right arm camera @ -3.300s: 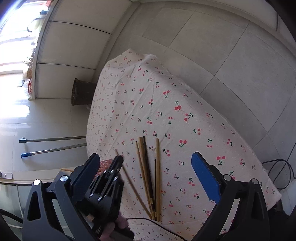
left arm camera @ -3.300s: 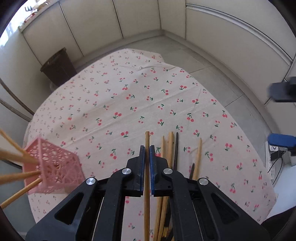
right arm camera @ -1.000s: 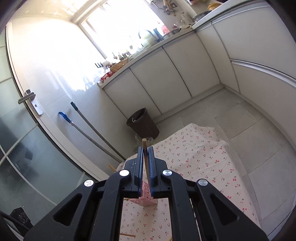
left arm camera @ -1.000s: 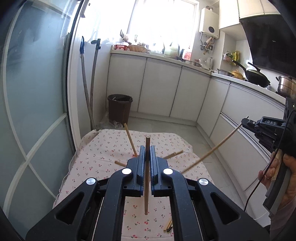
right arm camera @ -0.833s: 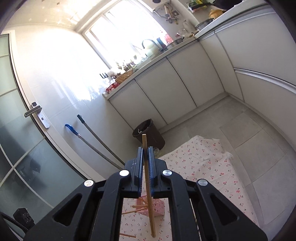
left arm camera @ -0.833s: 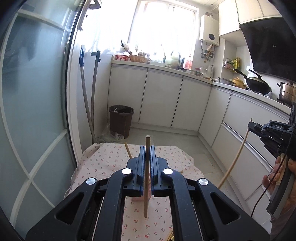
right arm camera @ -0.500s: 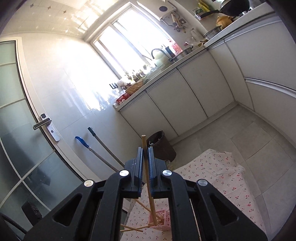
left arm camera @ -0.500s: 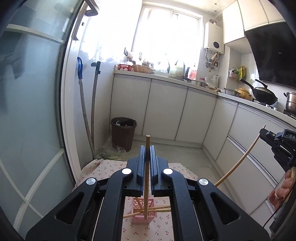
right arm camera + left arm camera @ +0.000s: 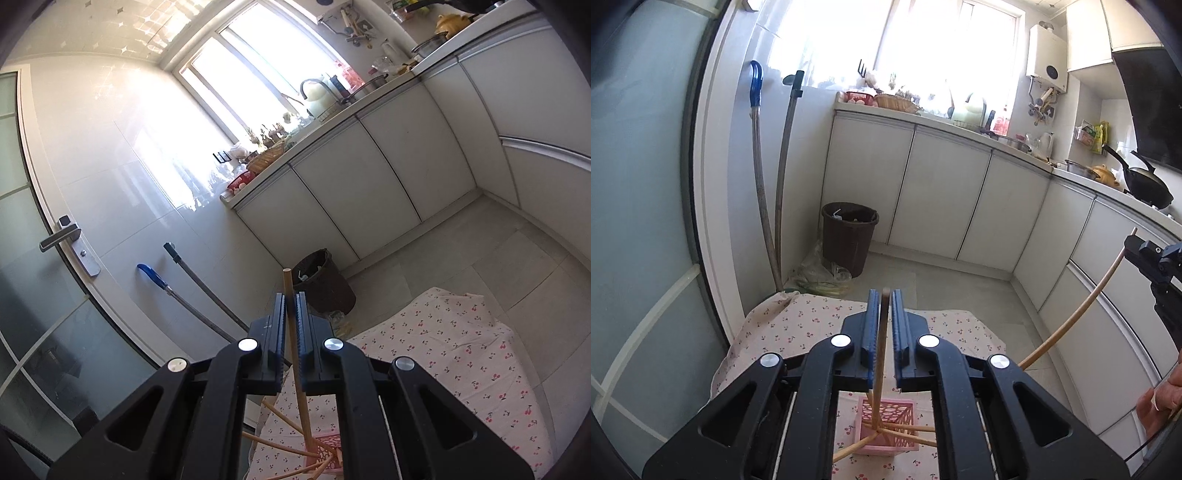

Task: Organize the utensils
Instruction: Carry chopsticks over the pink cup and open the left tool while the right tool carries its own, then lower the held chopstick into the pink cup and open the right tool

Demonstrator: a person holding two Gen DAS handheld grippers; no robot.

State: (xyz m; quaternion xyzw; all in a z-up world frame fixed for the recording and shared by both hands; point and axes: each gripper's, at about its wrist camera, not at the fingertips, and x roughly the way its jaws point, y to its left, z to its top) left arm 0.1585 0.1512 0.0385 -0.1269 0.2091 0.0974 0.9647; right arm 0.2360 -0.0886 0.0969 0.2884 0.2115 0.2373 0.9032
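The left gripper (image 9: 882,306) is opening, jaws just apart around a chopstick (image 9: 880,354) whose tip stands in the pink holder (image 9: 886,424) on the cherry-print cloth (image 9: 798,332). Only the right wrist view shows the right gripper (image 9: 290,306) pinching its chopstick (image 9: 295,354).

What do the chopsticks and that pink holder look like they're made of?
The chopsticks look like bamboo or light wood: matt tan, unpainted, slim round sticks. The pink holder looks like moulded plastic: even pink colour, walls pierced with a regular pattern of round holes. Neither material is certain from sight alone.
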